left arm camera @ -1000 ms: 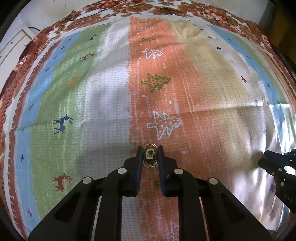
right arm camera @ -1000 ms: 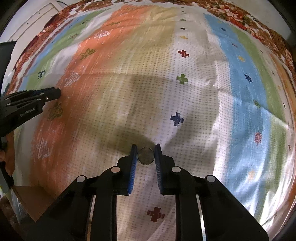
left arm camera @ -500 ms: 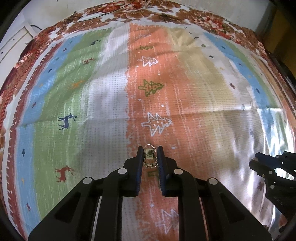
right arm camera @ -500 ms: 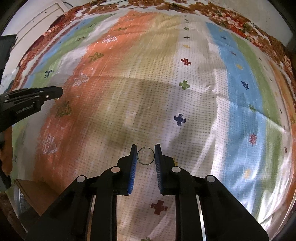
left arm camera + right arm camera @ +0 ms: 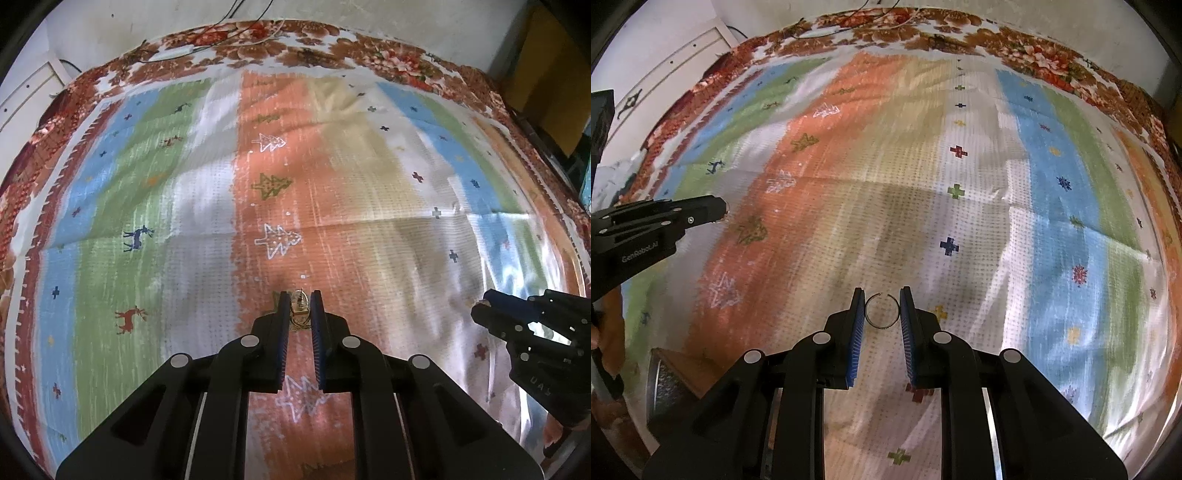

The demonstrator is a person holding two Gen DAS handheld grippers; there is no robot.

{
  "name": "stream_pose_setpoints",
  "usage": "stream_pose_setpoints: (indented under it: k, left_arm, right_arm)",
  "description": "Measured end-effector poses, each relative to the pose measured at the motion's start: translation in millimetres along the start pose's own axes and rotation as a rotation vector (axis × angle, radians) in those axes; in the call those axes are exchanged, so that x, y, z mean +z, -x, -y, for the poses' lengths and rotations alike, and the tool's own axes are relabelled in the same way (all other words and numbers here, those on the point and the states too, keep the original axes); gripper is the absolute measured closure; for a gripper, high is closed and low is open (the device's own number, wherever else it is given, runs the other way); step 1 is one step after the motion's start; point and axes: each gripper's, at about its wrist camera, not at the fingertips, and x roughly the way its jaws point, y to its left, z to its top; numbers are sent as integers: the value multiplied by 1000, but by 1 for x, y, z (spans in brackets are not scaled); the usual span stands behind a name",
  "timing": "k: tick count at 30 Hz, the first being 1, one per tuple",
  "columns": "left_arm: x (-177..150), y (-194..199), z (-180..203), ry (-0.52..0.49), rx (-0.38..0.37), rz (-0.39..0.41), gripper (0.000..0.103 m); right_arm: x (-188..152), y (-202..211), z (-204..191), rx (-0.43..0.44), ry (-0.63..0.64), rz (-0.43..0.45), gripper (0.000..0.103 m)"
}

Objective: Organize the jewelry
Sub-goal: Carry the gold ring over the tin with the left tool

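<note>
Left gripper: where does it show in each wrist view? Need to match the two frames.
Left wrist view: left gripper fills bottom centre, shut on a small gold jewelry piece.
Right wrist view: the same gripper enters from the left edge, mid-height, side-on, something small glinting at its tip.
Shared landmark: the orange stripe with tree motifs on the cloth.

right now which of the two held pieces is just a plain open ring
The thin ring in the right claw: a bare wire circle with a gap at its top. The left claw grips a gold piece instead.
</note>
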Motion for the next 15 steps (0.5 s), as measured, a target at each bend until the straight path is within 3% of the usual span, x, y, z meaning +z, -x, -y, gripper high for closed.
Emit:
stream_pose_setpoints:
  k: [15]
  left_arm:
    - [-21, 47, 11, 11, -45, 70, 92]
  right_arm:
    - [-20, 47, -15, 60, 13, 89, 83]
